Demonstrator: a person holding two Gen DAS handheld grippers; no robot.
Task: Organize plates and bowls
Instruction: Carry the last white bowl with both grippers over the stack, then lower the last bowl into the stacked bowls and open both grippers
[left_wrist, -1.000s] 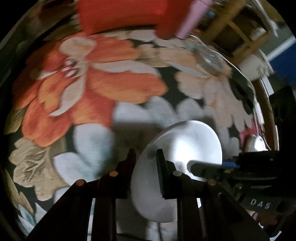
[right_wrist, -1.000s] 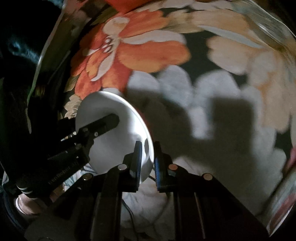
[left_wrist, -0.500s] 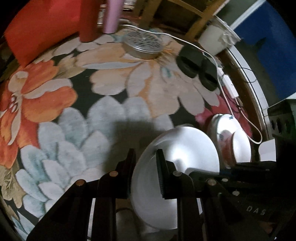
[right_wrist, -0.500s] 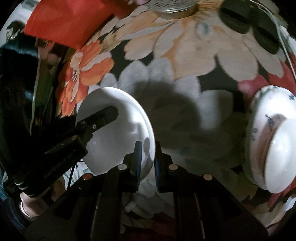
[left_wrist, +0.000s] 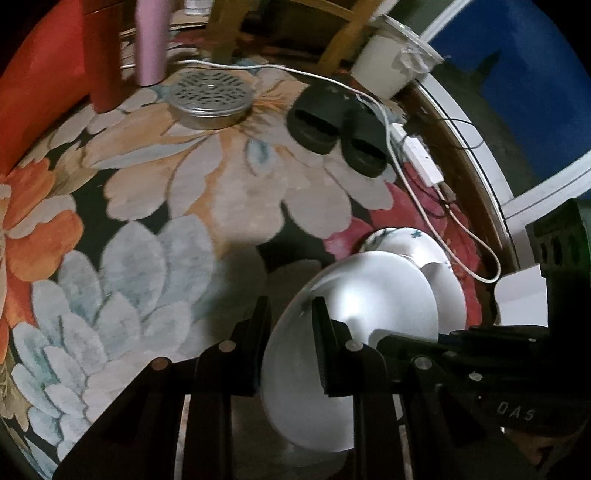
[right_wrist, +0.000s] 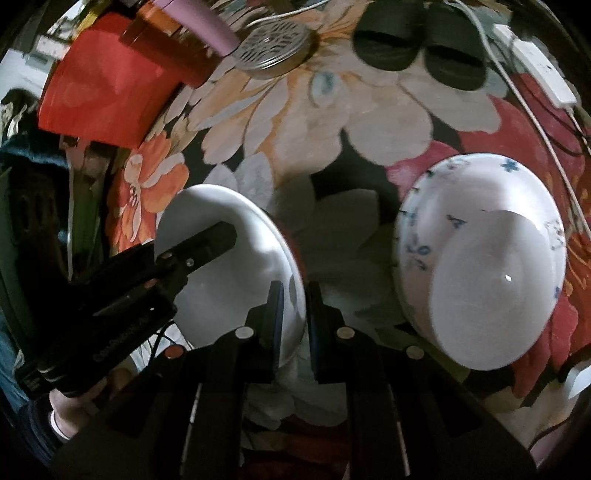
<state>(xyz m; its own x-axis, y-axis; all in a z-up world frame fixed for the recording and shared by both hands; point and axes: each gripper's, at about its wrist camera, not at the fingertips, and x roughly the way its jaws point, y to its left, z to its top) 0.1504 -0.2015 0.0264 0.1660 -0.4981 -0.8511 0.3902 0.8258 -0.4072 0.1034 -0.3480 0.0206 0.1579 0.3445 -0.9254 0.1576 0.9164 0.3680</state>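
Note:
A plain white plate (left_wrist: 369, 314) hangs tilted above the floral carpet, held by both grippers at opposite rims. My left gripper (left_wrist: 291, 314) is shut on its left rim, one finger inside the plate and one outside. My right gripper (right_wrist: 295, 295) is shut on the other rim of the same plate (right_wrist: 229, 266). Each gripper also shows in the other's view: the right gripper (left_wrist: 402, 341) and the left gripper (right_wrist: 207, 247). Just right of the held plate a blue-patterned bowl (right_wrist: 436, 206) rests on the carpet with a smaller white dish (right_wrist: 495, 288) inside it; the bowl (left_wrist: 399, 240) is partly hidden behind the plate.
A pair of black slippers (left_wrist: 336, 129), a round perforated metal lid (left_wrist: 210, 96), a pink bottle (left_wrist: 151, 40) and a red box (left_wrist: 44, 81) stand at the far side. A white cable and power strip (left_wrist: 421, 158) run along the carpet's right edge near a white bucket (left_wrist: 391, 62).
Both grippers have carried the white plate to the right across the carpet and slightly up. The patterned bowl with its white dish has come into view and now lies close beside the plate.

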